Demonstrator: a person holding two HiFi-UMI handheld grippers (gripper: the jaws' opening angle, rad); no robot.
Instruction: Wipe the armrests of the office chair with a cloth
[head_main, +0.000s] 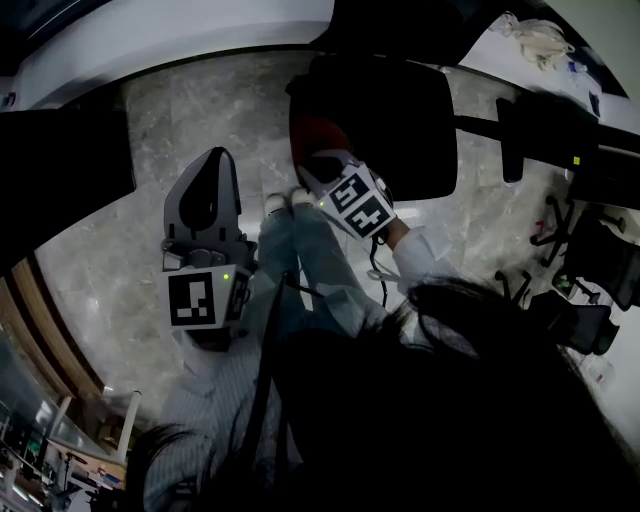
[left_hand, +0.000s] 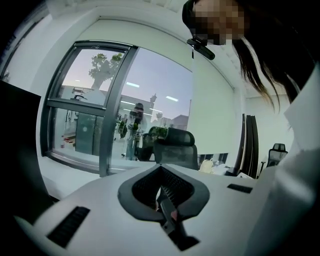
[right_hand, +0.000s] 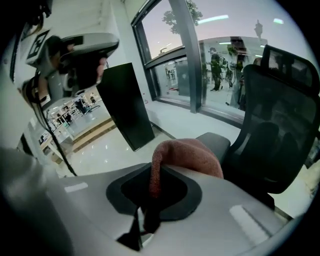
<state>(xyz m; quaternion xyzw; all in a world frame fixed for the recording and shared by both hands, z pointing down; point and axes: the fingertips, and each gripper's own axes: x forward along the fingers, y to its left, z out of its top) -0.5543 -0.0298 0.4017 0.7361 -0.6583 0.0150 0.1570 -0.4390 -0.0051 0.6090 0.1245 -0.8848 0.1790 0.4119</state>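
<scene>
A dusty-red cloth (right_hand: 186, 156) is pinched in my right gripper (right_hand: 151, 187), bunched over the top of the jaws. In the head view the right gripper (head_main: 312, 170) holds the cloth (head_main: 318, 135) at the left edge of the black office chair (head_main: 385, 115). In the right gripper view the chair's mesh back (right_hand: 275, 110) rises to the right, with a dark padded part (right_hand: 216, 142) just beyond the cloth; I cannot tell if the cloth touches it. My left gripper (head_main: 212, 175) hangs apart to the left over the floor, shut and empty, and its own view has its jaws (left_hand: 162, 192) tilted up at a window.
The floor (head_main: 130, 250) is grey marble. A second black chair (head_main: 590, 270) and a desk edge stand at the right. A dark panel (right_hand: 125, 105) stands near the window. The person's legs and shoes (head_main: 285, 200) are between the two grippers.
</scene>
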